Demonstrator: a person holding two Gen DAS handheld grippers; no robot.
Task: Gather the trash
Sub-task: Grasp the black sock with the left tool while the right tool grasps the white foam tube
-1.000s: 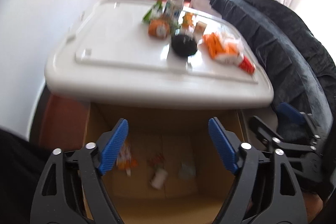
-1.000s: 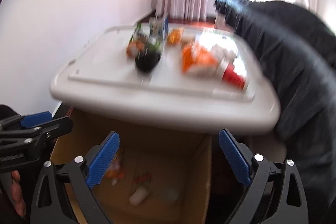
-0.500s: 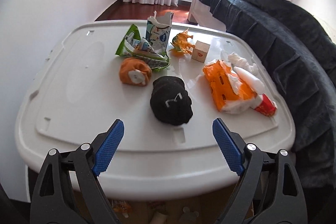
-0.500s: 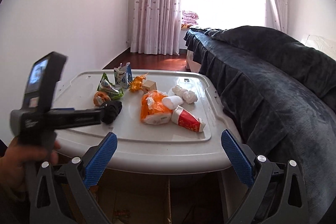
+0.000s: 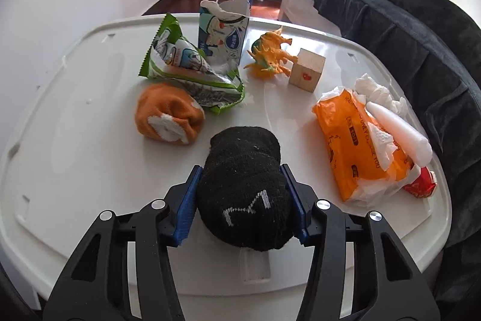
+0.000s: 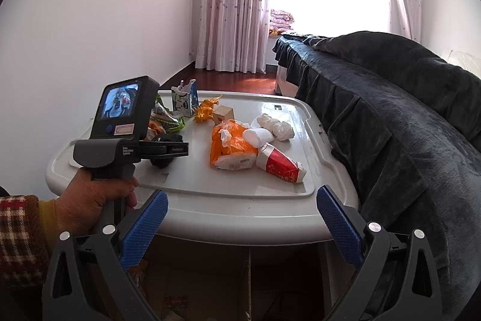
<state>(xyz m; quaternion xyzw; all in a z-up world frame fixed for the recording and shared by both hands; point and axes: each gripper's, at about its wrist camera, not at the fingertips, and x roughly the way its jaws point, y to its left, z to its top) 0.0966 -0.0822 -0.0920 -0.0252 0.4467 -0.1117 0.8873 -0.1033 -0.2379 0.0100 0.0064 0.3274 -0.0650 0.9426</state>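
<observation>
Since a moment ago the left gripper [image 5: 242, 200] has dropped over the black sock ball [image 5: 245, 188] near the white table's [image 5: 75, 140] front edge, jaws closing on its sides. Squeeze firmly before lifting. Right gripper [image 6: 243, 226] hangs wide, empty.

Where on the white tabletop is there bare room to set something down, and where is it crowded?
The white tabletop is bare along its left side, left of the orange sock and green wrapper, and along the near edge left of the left tongs, whose jaws are closing around the black sock. The far middle and right are crowded: milk carton, toy dinosaur, wooden cube, orange tissue pack.
</observation>
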